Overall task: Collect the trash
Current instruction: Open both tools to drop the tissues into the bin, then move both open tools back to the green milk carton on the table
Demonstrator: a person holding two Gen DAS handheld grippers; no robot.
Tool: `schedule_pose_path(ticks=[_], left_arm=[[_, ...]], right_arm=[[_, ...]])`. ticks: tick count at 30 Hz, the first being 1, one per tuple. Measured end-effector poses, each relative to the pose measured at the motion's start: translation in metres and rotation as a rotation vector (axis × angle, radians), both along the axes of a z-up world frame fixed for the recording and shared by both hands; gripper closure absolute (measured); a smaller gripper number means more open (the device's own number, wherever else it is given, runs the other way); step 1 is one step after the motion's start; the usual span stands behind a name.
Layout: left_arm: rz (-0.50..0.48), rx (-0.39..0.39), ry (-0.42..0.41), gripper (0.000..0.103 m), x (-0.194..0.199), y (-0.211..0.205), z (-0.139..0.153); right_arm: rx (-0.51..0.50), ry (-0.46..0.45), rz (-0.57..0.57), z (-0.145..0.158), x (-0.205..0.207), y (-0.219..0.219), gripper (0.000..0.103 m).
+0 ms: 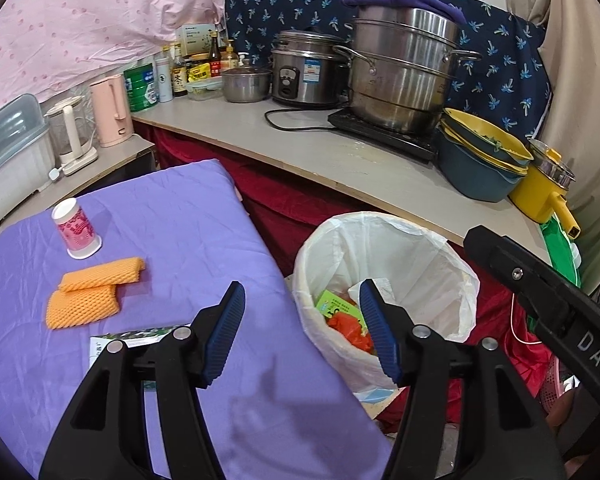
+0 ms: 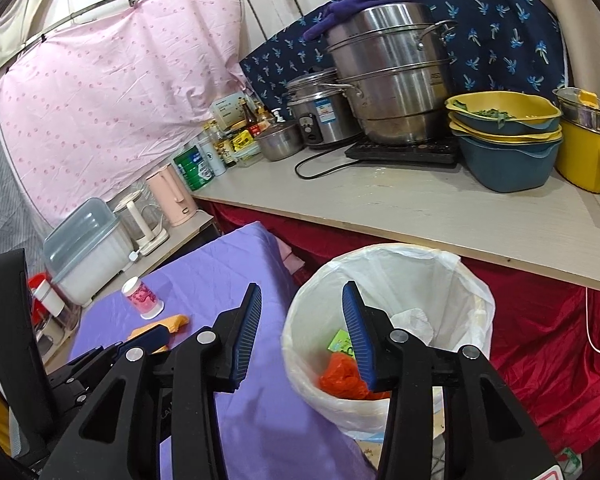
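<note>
Two black hand-held grippers with ribbed blue pads hang over the edge of a table draped in wrinkled purple cloth [image 1: 172, 216], beside a round bin lined with a white plastic bag [image 1: 452, 276]. The left gripper [image 1: 302, 332] has its jaws apart with nothing between them, poised above the cloth's right edge and the bin's near left rim. The right gripper [image 2: 302, 334] also stands with jaws apart and empty, pointing over the gap between table and bin; its body shows at the right edge of the left wrist view.

Inside the bin lie a crumpled orange plastic bag [image 2: 342, 376], a green printed packet [image 2: 340, 340] and a wad of white paper [image 2: 414, 320].

Trash left on the table: an upside-down paper cup with a pink pattern [image 1: 76, 230] at the far left, two pieces of orange foam netting [image 1: 92, 292] just near of it, and a green and white printed carton [image 1: 136, 336] lying flat and partly hidden under the left gripper's fingers.

Behind, a pale countertop [image 1: 340, 160] carries a tall stacked steel steamer pot [image 1: 400, 64], a steel rice cooker [image 1: 308, 68], yellow and blue plastic basins [image 1: 480, 160] and a pink electric kettle [image 1: 112, 110].
</note>
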State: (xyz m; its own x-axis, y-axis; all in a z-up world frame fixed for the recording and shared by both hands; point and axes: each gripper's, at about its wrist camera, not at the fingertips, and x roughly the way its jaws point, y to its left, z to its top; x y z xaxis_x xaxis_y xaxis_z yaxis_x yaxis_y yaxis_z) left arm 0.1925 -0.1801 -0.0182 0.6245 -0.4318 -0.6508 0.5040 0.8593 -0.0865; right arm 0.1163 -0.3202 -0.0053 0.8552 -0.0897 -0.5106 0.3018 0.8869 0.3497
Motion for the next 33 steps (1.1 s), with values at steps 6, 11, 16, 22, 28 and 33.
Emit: schedule_pose_path(ticks=[6,11,16,22,28,33], left_arm=[[0.037,-0.004,0.0,0.046,0.003,0.026,0.0],[0.074,0.0,0.001,0.045,0.007,0.049,-0.002],[0.123,0.002,0.013,0.039,0.012,0.078,-0.011],[0.195,0.005,0.053,0.039,0.024,0.119,-0.028],[0.274,0.02,0.087,0.038,0.041,0.159,-0.044],[0.33,0.019,0.108,0.038,0.054,0.192,-0.055]], right_arm=[[-0.005,0.007,0.03,0.0,0.006,0.021,0.06],[-0.005,0.02,0.062,-0.004,0.013,0.038,0.058],[-0.001,0.044,0.104,-0.013,0.023,0.06,0.058],[0.003,0.08,0.17,-0.027,0.04,0.09,0.057],[0.009,0.12,0.23,-0.045,0.061,0.12,0.052],[0.014,0.15,0.271,-0.057,0.081,0.139,0.052]])
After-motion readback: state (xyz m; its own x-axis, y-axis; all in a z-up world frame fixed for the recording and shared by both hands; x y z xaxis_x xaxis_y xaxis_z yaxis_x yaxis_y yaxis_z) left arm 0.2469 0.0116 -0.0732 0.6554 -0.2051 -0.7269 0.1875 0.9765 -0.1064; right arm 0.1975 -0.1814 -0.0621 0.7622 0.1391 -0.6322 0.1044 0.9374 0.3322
